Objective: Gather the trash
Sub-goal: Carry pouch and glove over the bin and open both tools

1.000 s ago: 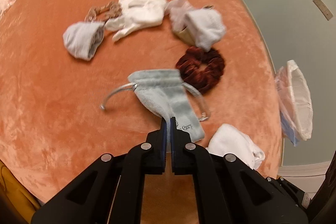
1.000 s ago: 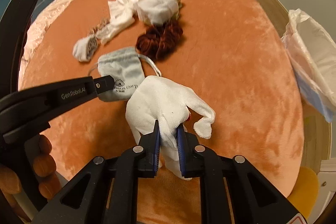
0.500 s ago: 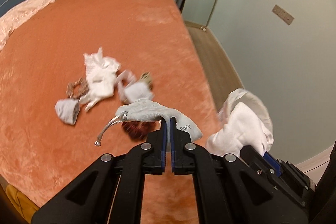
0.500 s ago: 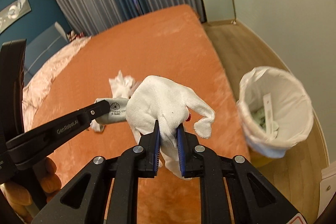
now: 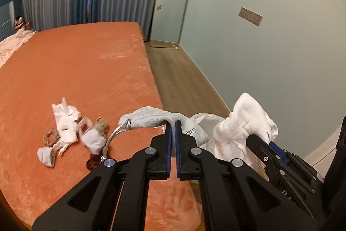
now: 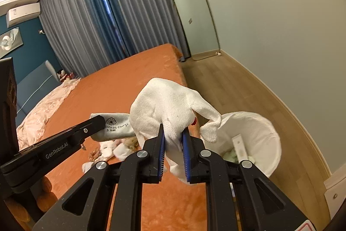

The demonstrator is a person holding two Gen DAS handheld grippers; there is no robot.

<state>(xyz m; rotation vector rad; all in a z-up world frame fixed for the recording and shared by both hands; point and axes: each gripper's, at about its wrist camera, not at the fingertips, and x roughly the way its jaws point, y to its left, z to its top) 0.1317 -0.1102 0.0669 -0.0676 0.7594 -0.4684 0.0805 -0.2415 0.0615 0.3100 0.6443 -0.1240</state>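
Beyond the bed's [image 6: 138, 62] right edge, right gripper [image 6: 173, 138] clamps white glove [image 6: 170, 105] short of bin [image 6: 266, 122]; left gripper [image 5: 173, 129] pinches grey pouch [image 5: 151, 117]. Risk: early release lands on floor; dangling drawstring [image 5: 112, 138] may snag.

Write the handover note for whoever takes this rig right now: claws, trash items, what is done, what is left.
Left claw: shut on the grey drawstring pouch, lifted off the orange bed.
Right claw: shut on the white cloth, held up in front of the white-lined bin, not clearly over its opening.
Bin stands on the floor beside the bed and already holds a few bits.
Done: both items picked up. Neither dropped yet.
Left: release both into the bin, then fetch the rest on the bed: white tissues, a dark red scrunchie, small wads nearby.
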